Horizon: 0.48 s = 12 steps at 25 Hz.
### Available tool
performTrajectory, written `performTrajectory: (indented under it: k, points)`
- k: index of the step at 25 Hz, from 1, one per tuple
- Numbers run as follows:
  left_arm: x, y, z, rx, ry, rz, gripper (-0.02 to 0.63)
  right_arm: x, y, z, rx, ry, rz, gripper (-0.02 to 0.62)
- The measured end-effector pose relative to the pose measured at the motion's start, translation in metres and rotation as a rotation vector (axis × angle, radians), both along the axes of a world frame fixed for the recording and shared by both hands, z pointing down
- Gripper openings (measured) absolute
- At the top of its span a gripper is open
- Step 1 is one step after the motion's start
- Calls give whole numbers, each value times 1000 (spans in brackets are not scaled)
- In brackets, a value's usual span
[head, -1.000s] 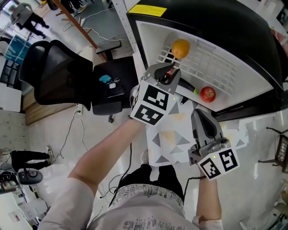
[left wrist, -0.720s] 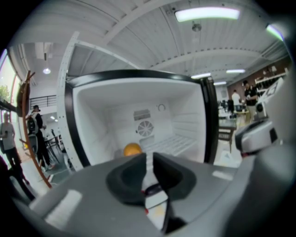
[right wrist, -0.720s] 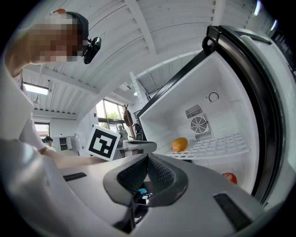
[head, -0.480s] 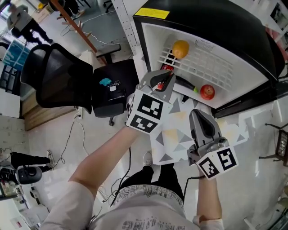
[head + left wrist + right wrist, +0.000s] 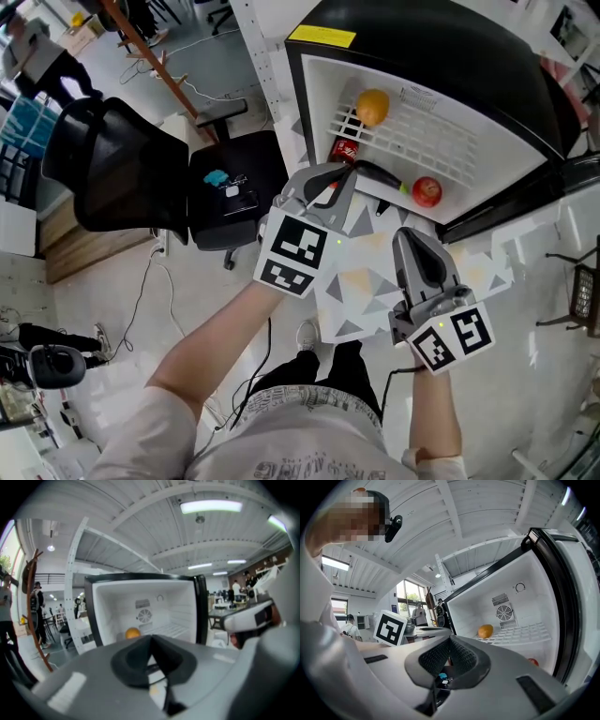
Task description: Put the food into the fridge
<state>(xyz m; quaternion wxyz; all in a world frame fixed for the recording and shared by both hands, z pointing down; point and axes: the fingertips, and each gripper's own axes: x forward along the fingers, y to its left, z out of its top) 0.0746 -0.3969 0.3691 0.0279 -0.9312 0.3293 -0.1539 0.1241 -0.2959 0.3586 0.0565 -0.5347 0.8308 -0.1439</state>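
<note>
1. The left gripper (image 5: 337, 180) has pulled back toward the lower left, clear of the fridge (image 5: 450, 37). Its jaws have just been closing and now meet on nothing.
2. The red-labelled bottle (image 5: 344, 150), between those jaws a second ago, now stands free on the shelf (image 5: 441, 141), upper centre, below the orange (image 5: 372, 106).
3. The right gripper (image 5: 413, 236), lower right, is likewise closed and empty.
4. That item looks delivered, so more food or the door likely comes next.

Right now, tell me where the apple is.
In the head view the apple sits inside the fridge, at its right, below the shelf that holds the orange.
</note>
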Motion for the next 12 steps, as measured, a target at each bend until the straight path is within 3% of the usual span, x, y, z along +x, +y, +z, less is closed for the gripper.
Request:
performTrajectory:
  k: [12]
  points:
    - [-19,28,0,-16,40,53,8,-12,12,-16,11,35,38,2]
